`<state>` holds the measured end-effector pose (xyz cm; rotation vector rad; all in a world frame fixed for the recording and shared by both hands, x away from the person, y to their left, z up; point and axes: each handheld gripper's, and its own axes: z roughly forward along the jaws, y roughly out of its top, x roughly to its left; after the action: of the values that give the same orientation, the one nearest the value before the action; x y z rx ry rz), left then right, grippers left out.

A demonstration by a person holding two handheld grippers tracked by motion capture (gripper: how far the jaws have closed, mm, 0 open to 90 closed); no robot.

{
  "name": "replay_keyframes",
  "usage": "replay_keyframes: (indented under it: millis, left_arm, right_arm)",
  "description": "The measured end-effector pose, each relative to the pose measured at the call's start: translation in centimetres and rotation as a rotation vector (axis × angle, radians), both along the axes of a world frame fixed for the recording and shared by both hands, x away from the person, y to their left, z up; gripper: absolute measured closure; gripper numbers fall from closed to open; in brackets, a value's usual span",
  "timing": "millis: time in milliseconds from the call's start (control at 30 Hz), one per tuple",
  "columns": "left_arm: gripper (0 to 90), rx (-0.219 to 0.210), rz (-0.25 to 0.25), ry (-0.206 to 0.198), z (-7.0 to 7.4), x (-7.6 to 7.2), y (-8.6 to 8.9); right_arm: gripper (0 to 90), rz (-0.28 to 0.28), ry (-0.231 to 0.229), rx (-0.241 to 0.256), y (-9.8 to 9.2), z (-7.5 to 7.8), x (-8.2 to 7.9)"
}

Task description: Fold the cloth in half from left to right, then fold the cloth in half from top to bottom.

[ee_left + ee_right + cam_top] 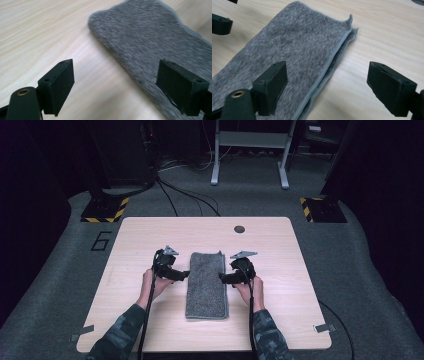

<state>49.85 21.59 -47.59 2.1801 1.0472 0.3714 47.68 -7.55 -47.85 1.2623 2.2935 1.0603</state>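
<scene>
A grey towel (206,284) lies folded into a long strip in the middle of the wooden table (135,240). My left gripper (184,274) is at its left edge, open, one jaw over bare wood and the other over the towel (150,42). At the right edge my right gripper (223,278) stands open too, straddling the towel's layered hem (329,65). Nothing is held between either pair of jaws. Part of the left gripper (220,23) shows beyond the towel in the right gripper view.
A dark round hole (239,229) sits near the table's far edge. Tape tabs mark the near corners (324,327). Cables and a metal stand (250,150) are on the carpet behind the table. Bare wood lies on both sides of the towel.
</scene>
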Motion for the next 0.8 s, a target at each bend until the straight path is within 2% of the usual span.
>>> replay_keyframes:
  millis: [33,100,133,200,233,300,400,433,533,667,800]
  left_arm:
    - [14.6,0.000,0.002,0.000,-0.1,0.5,0.0]
    - [14.7,0.005,0.010,0.012,-0.3,1.5,-0.1]
    - [14.9,-0.010,0.021,0.014,-0.4,2.0,-0.1]
    - [15.0,0.000,0.029,0.028,-0.5,2.8,-0.2]
    - [15.0,-0.006,0.038,0.026,-0.6,3.3,-0.3]
    - [15.2,0.004,0.046,0.024,-0.7,3.9,-0.4]
    - [15.2,-0.009,0.056,0.035,-1.0,4.5,-0.4]
    - [15.2,-0.012,0.059,0.031,-1.0,4.7,-0.5]
    - [15.5,-0.008,0.067,0.030,-1.3,5.3,-0.7]
    - [15.5,-0.028,0.084,0.054,-1.8,6.2,-0.7]
    - [16.7,-0.029,0.096,0.051,-2.0,7.0,-0.7]
  right_arm:
    - [15.6,-0.019,0.014,0.007,0.2,0.0,0.4]
    - [16.3,-0.018,0.010,0.002,0.3,0.0,1.4]
    - [15.9,-0.025,0.008,0.006,0.4,0.0,1.8]
    - [16.0,-0.031,0.028,0.015,0.5,0.0,2.7]
    - [16.3,-0.035,0.015,0.008,0.5,-0.1,3.0]
    - [15.9,-0.040,0.032,0.013,0.7,-0.2,3.6]
    - [16.3,-0.041,0.033,0.011,0.7,-0.4,4.4]
    - [16.6,-0.057,0.026,0.017,0.8,-0.5,4.5]
    - [17.1,-0.068,0.025,0.007,0.8,-0.9,5.0]
    - [17.0,-0.086,0.053,0.030,0.6,-1.2,6.1]
    - [19.5,-0.099,0.065,0.023,0.9,-1.4,7.5]
